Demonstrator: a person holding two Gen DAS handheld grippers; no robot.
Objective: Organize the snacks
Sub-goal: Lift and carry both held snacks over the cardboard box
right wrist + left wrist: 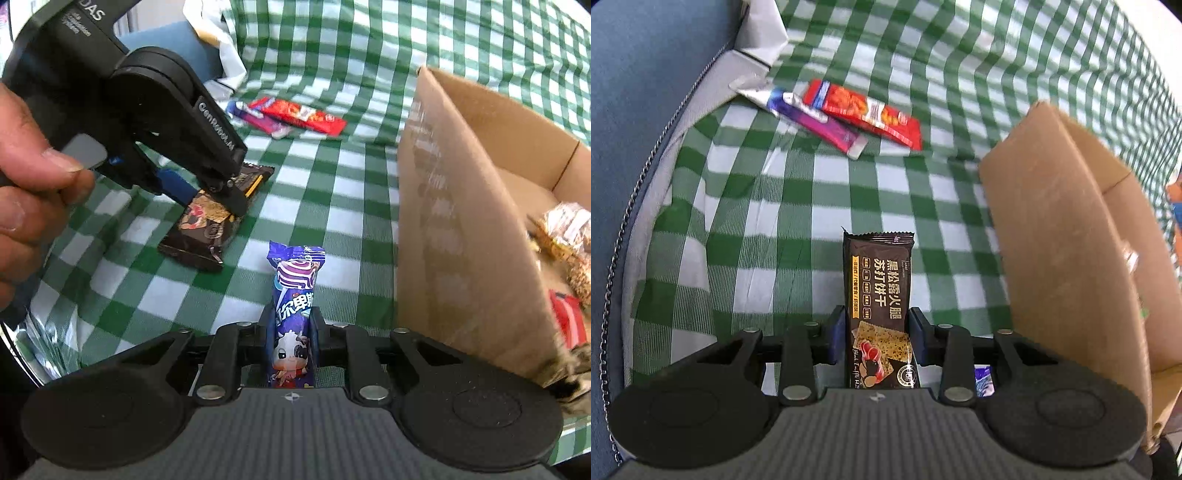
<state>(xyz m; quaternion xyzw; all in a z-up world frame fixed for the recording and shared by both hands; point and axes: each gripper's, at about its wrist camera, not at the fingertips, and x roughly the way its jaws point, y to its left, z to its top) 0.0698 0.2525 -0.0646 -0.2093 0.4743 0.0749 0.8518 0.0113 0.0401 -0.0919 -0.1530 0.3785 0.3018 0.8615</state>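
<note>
Snacks half sorted: cardboard box point(461, 229) open on checked cloth point(849, 192), to the right of both grippers. Left gripper point(877, 334) clamped on brown cracker pack point(877, 295), long axis pointing forward. Right gripper point(290, 332), nearer the box, pinching purple candy packet point(293, 306).

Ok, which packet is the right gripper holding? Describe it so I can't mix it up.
Start at the cardboard box on the green checked cloth. Just left of its wall, the right gripper is shut on a purple candy packet. It alone shows a cartoon cow and a swirled lollipop; the left gripper's packet is dark brown.
</note>
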